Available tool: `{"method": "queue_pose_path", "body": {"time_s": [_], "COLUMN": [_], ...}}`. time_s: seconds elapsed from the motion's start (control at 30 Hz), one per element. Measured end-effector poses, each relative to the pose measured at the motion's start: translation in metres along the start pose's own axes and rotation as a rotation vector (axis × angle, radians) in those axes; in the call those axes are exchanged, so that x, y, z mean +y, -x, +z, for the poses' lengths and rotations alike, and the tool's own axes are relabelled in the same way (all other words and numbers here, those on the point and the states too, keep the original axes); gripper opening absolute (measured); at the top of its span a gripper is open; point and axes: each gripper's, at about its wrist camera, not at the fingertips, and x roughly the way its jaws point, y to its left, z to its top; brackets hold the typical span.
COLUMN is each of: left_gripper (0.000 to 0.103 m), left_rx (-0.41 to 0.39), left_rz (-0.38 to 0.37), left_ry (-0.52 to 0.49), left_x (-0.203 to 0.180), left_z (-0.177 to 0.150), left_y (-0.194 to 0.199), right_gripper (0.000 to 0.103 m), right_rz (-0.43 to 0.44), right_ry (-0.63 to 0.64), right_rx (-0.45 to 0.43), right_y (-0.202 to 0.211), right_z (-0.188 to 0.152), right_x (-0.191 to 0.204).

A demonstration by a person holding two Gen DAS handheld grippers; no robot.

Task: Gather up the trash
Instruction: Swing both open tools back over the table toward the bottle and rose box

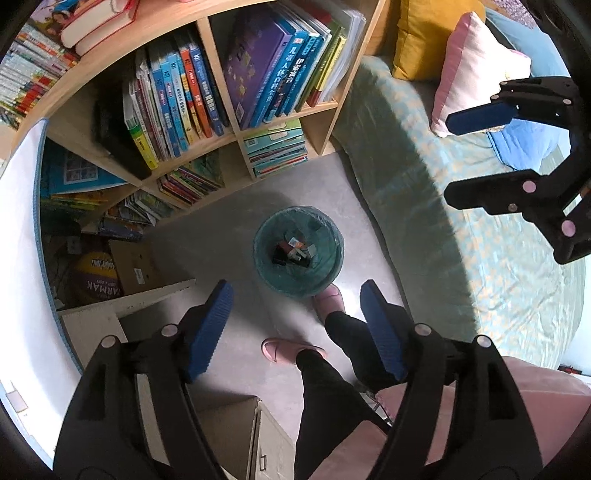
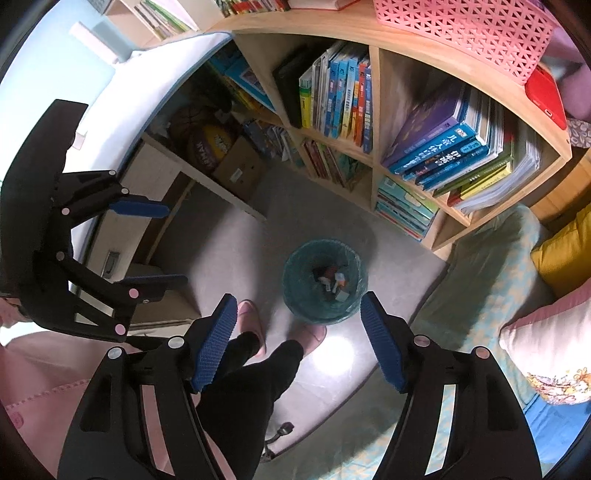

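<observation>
A: Left gripper (image 1: 295, 328) and right gripper (image 2: 297, 341): jaw condition?

B: Both released, nothing between the pads. The trash bin (image 1: 298, 251) stands upright on the floor, mouth up, at 12 o'clock from each gripper, scraps inside.

A: View differences?

B: Only the right wrist shows the pink basket (image 2: 465, 33), at 1 o'clock.

Both wrist views overhead, sharing bin (image 1: 298, 254)

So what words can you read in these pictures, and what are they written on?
"ARMAK", upside down: on the purple-and-yellow ball beside the cardboard box.
Chinese titles on the blue book spines: too blurred to read for sure.
Other spines on the bookshelf: too small.
Scraps in the trash bin: nothing readable.
</observation>
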Motion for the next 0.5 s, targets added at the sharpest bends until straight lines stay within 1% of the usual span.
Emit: {"method": "queue_pose_path", "body": {"time_s": [0.13,0.2,0.27,0.4,0.43,0.5], "left_gripper": [0.072,0.073,0.073,0.073,0.074,0.078], "left_rx": [-0.01,-0.017,-0.021,-0.031,-0.034,-0.042], "left_rz": [0.005,0.007,0.01,0.018,0.021,0.028], "left_ry": [0.013,0.027,0.038,0.062,0.07,0.09], "left_x": [0.005,0.008,0.011,0.019,0.021,0.026], "left_z": [-0.005,-0.008,-0.01,-0.017,-0.019,-0.023], "left_y": [0.005,0.008,0.01,0.016,0.018,0.022], "right_gripper": [0.07,0.071,0.075,0.075,0.075,0.08], "right_rz": [-0.004,-0.005,-0.009,-0.006,-0.006,-0.015], "right_ry": [0.015,0.021,0.028,0.053,0.058,0.072], "right_rx": [-0.002,-0.004,-0.009,-0.016,-0.017,-0.019], "right_y": [0.0,0.0,0.0,0.003,0.003,0.003], "right_z": [0.003,0.005,0.006,0.013,0.014,0.019], "right_x": [0.006,0.009,0.012,0.02,0.022,0.028]}}
